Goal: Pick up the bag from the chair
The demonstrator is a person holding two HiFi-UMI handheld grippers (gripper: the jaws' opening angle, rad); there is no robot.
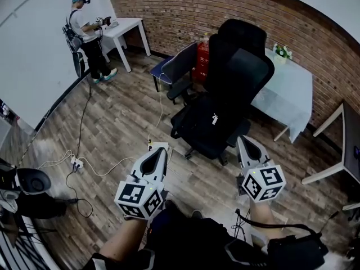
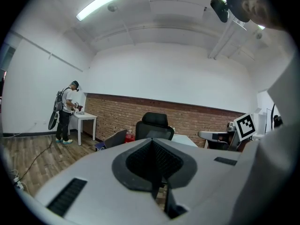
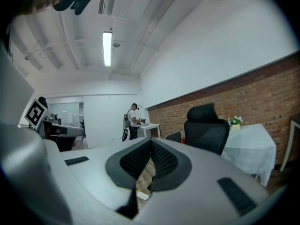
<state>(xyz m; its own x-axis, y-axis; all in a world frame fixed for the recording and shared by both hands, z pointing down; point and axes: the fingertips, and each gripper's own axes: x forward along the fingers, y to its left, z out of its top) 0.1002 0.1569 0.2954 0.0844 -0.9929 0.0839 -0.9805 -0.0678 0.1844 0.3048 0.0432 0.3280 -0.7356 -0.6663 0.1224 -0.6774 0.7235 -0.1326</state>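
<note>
A: Where does the bag lie from us?

B: We see the black bag (image 1: pixel 205 125) slumped on the seat of the black office chair (image 1: pixel 242 66), straight ahead of us. A white tag (image 1: pixel 214 118) shows on its top. It is black on black, so we find its edges hard to trace.

A: Which gripper do we hold nearer?

B: The right gripper (image 1: pixel 243 140). Its tip sits just beside the near edge of the seat, with the bag ahead and a little to its left. The left gripper (image 1: pixel 161 152) hangs over the wooden floor (image 1: pixel 112 128), with the bag ahead and off to its right.

A: Are our jaws ready?

B: No. On both grippers the jaws are pressed together with nothing between them, so we judge they must part first.

A: And the bag's long axis?

B: It seems to run across the seat, left to right. We judge that a reach from the front meets its long side.
</note>
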